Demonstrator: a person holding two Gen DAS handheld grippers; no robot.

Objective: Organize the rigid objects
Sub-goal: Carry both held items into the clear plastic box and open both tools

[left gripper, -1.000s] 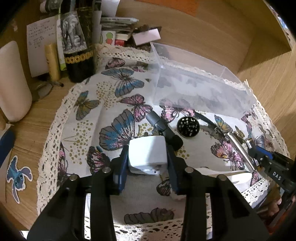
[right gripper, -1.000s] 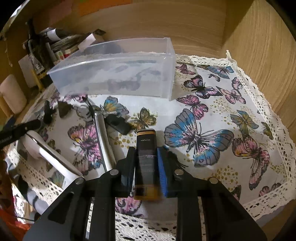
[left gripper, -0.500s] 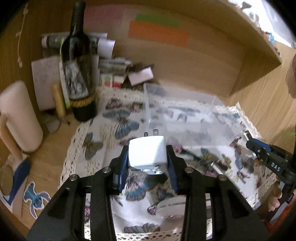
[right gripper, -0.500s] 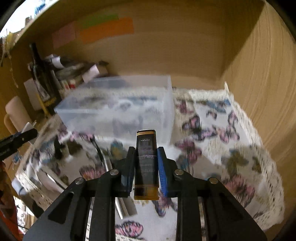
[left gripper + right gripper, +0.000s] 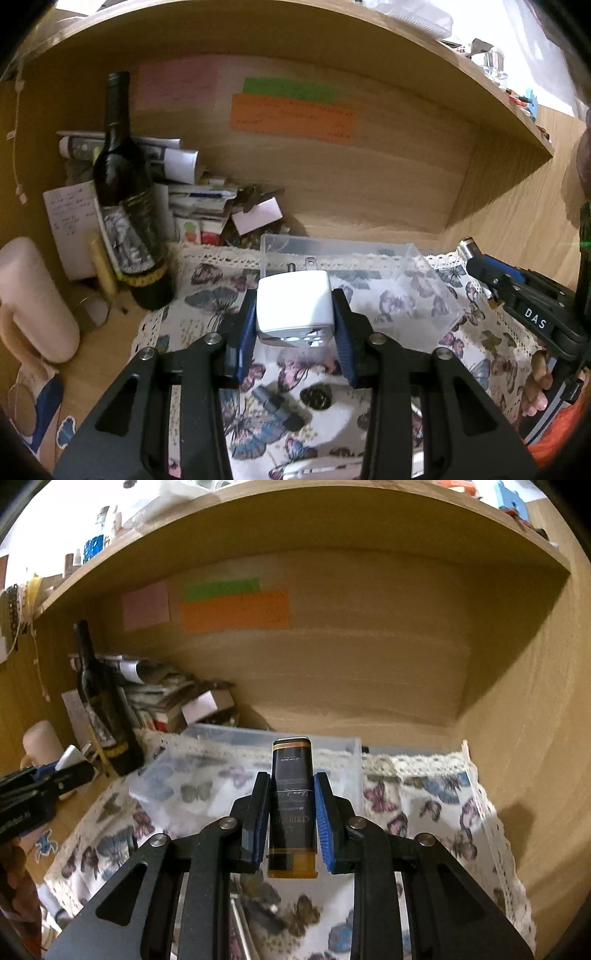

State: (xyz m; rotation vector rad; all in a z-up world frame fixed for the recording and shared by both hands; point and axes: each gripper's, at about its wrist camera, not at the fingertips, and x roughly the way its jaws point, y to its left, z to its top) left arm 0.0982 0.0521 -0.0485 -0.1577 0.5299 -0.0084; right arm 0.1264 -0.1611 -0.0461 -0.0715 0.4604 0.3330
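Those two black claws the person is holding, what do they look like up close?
Each is a black fork-shaped frame with cut-out slots and silver bolt heads. The left gripper and right gripper both carry blue ridged pads on their inner faces. One shows white "DAS" lettering. An orange sleeve shows behind.

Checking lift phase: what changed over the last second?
Both grippers rose off the cloth toward the clear box: left gripper carrying the white charger, right gripper the black lighter. Both grips unchanged; box and bottle stayed put.
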